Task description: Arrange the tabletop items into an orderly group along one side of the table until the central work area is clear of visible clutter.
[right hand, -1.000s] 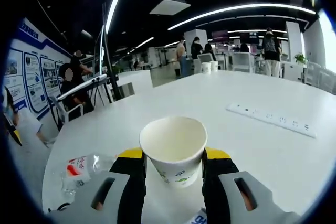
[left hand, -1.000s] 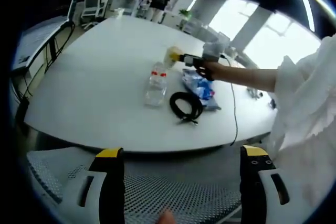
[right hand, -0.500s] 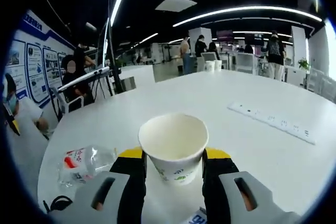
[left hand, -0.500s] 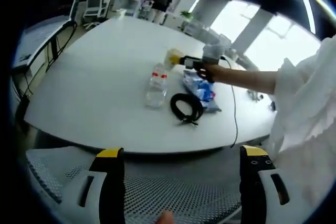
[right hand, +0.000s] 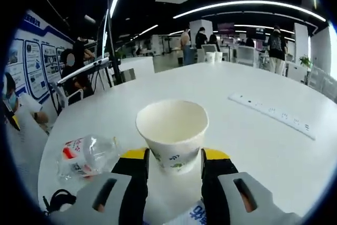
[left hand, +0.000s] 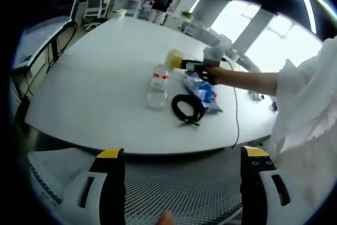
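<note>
Bright ceiling strips ran over an open office, and a large white oval table [left hand: 100, 77] held the items. In the right gripper view the right gripper [right hand: 174, 164] was clenched on a white paper cup [right hand: 172, 133], upright with its open mouth facing up, one yellow-tipped jaw against each side of its base. Left of the cup a clear plastic water bottle with a red label [right hand: 84, 154] lay on its side, and a white power strip [right hand: 274, 114] lay flat further off to the right. In the left gripper view the bottle's long axis ran away from the camera, cap end farther, just beside a coiled black cable [left hand: 187, 108] and a blue-and-white plastic packet [left hand: 202, 90]. A bare forearm [left hand: 245, 80] reached level across the table from the right, carrying the cup past the bottle. The left gripper [left hand: 179, 183] hung spread wide with nothing between its jaws, over a grey mesh chair seat [left hand: 174, 198] below the table edge
</note>
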`<act>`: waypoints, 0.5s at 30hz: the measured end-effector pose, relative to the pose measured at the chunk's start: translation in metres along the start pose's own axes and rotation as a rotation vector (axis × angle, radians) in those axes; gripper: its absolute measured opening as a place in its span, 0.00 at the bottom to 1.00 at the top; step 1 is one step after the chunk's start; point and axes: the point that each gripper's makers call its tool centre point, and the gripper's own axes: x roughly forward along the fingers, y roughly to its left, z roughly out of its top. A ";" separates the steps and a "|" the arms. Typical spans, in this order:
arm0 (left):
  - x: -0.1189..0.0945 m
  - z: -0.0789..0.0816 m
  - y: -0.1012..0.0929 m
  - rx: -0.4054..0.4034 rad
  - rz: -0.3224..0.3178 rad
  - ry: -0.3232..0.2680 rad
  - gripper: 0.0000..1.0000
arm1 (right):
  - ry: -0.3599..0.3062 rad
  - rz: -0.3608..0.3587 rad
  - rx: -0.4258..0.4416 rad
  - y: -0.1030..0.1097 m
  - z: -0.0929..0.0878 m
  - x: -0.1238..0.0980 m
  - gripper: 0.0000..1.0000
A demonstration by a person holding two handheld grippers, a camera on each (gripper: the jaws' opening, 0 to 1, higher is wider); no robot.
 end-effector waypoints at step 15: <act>0.002 0.001 -0.003 0.011 -0.016 -0.013 0.88 | 0.008 -0.003 0.003 0.007 0.007 -0.019 0.51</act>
